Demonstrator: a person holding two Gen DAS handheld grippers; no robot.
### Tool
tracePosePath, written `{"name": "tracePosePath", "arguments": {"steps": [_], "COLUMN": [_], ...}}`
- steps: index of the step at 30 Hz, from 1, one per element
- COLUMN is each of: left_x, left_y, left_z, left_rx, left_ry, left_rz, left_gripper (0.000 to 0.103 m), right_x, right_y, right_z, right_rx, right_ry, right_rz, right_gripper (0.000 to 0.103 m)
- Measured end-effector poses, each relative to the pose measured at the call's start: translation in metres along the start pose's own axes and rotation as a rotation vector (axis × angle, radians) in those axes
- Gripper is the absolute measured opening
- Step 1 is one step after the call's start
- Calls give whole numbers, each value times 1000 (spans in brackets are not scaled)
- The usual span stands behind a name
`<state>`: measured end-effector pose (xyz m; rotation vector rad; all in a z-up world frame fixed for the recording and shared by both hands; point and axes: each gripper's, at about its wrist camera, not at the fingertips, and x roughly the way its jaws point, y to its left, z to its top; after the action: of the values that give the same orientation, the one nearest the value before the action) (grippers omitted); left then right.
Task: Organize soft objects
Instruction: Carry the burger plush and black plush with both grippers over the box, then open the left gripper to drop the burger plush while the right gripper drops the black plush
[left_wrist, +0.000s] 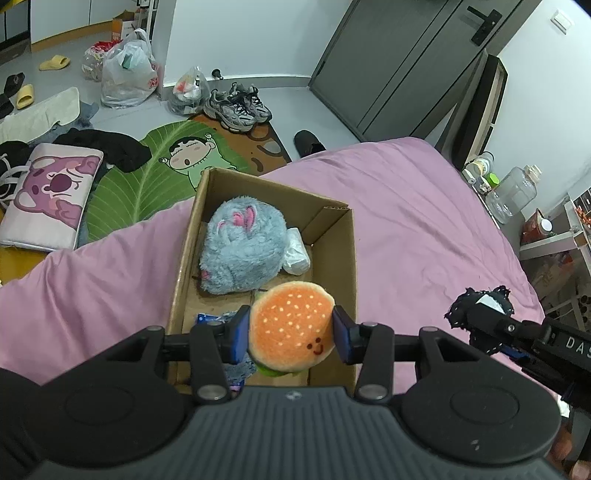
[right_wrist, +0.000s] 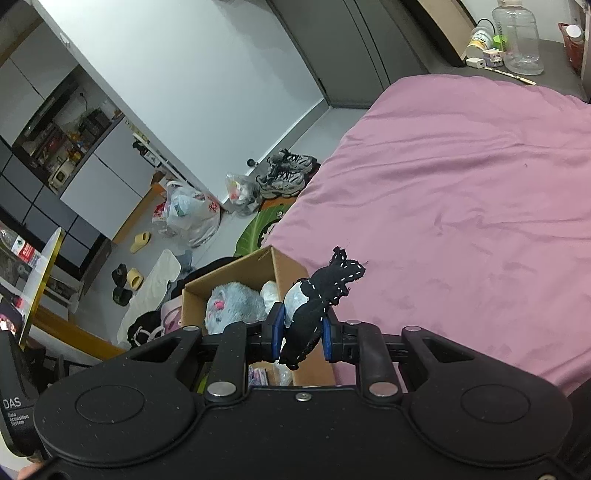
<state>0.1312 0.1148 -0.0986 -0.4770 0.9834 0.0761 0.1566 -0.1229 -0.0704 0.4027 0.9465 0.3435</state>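
A cardboard box (left_wrist: 352, 236) stands on the pink bed (left_wrist: 424, 221). In it lie a grey fluffy rabbit plush (left_wrist: 242, 251) and a white soft bundle (left_wrist: 295, 253). My left gripper (left_wrist: 291, 334) is shut on an orange burger plush (left_wrist: 291, 325) and holds it over the box's near end. My right gripper (right_wrist: 301, 332) is shut on a black stitched plush (right_wrist: 317, 302) with a white patch, held just right of the box (right_wrist: 255, 266). The same plush shows in the left wrist view (left_wrist: 480, 310), right of the box.
The floor left of the bed holds a green leaf rug (left_wrist: 147, 173), a pink cushion (left_wrist: 51, 195), sneakers (left_wrist: 238, 105), plastic bags (left_wrist: 127, 72) and slippers (left_wrist: 55, 62). A nightstand with bottles (left_wrist: 513, 192) stands at the bed's far right. Blue and grey items (left_wrist: 221, 321) lie in the box's near end.
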Motion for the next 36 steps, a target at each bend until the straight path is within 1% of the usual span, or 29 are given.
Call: {"name": "tracePosePath", "arguments": {"steps": [8,13,16,18,23,27,36], "left_x": [12,21,26,27,18,8,-11], "left_y": [4,4,5,7,13,22,42], "left_z": [-2,-6,-8,-8,-3,5,16], "left_rx": [-4,1,-7,-25,-27,-40,-60], "left_ry": [42,97,131,144,107,75,35], "left_rz": [-11,5,-10,-21,10,47,94], "left_gripper": [45,46,52,58,64,64,65], "right_x": [5,11,14,17,24,28,42], "right_y": [7,12,17,20,29,38,59], "right_z": [-1,-2,-4,-5,-7,-9,-11], "right_rx": [-14,-32,-43,-50,-67,-92,-115], "right_ry": [26,47,62,75,104,128,160], "right_rz": [1,20,34,44,65,83,116], "right_gripper": [21,21,21,21,21,21,21]}}
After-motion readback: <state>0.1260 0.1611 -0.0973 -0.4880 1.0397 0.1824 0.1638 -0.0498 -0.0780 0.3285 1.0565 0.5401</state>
